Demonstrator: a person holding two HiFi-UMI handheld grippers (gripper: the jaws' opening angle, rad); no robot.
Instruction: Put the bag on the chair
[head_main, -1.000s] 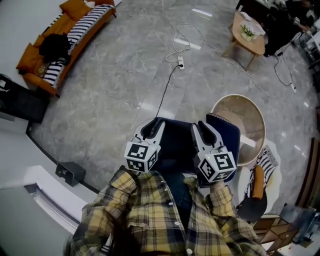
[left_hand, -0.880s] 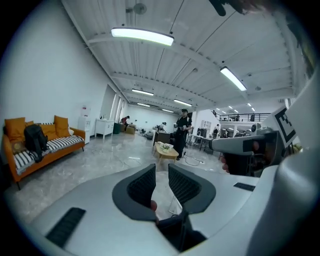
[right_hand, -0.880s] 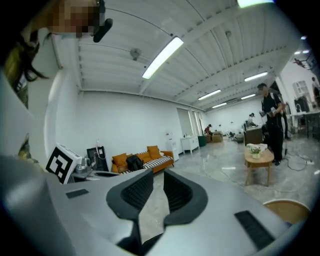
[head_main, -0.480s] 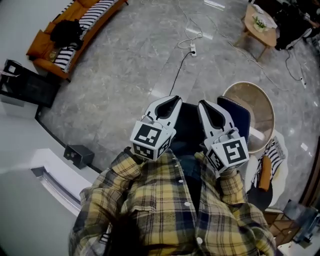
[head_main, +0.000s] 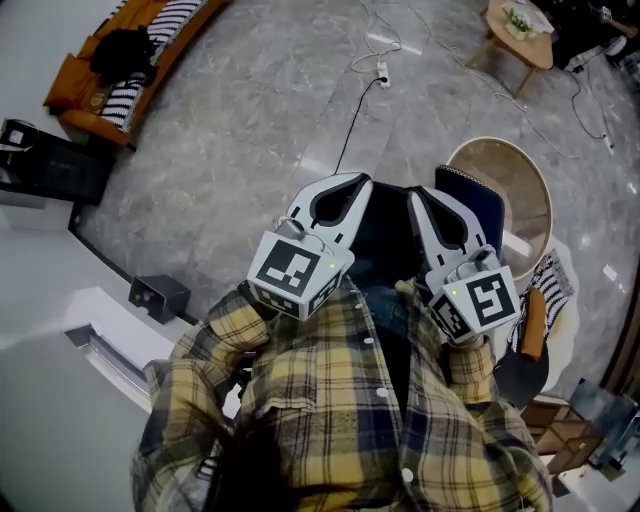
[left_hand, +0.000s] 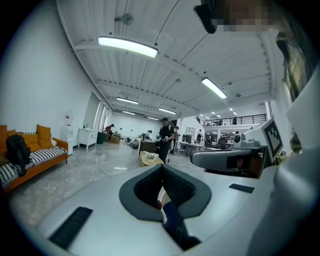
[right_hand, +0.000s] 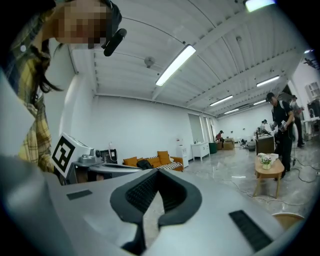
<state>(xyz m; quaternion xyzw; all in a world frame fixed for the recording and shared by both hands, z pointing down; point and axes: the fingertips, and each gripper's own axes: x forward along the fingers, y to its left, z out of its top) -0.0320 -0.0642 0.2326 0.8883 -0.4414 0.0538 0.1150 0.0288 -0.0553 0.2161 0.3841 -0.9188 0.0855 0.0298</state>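
The left gripper (left_hand: 161, 167) has just been closing and now pinches a fold of the dark blue bag (head_main: 386, 240). The right gripper (right_hand: 152, 176), also just closed, shows only a dark sliver low between its jaws, apparently the same bag. The bag hangs between both, its lower part hidden behind the plaid shirt (head_main: 320, 390), one corner overlapping the chair (head_main: 528, 205) rim.

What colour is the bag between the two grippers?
The bag is dark navy blue, clearest in the head view.

bag (head_main: 386, 238): navy, held up | chair (head_main: 516, 186): round, tan, beside it
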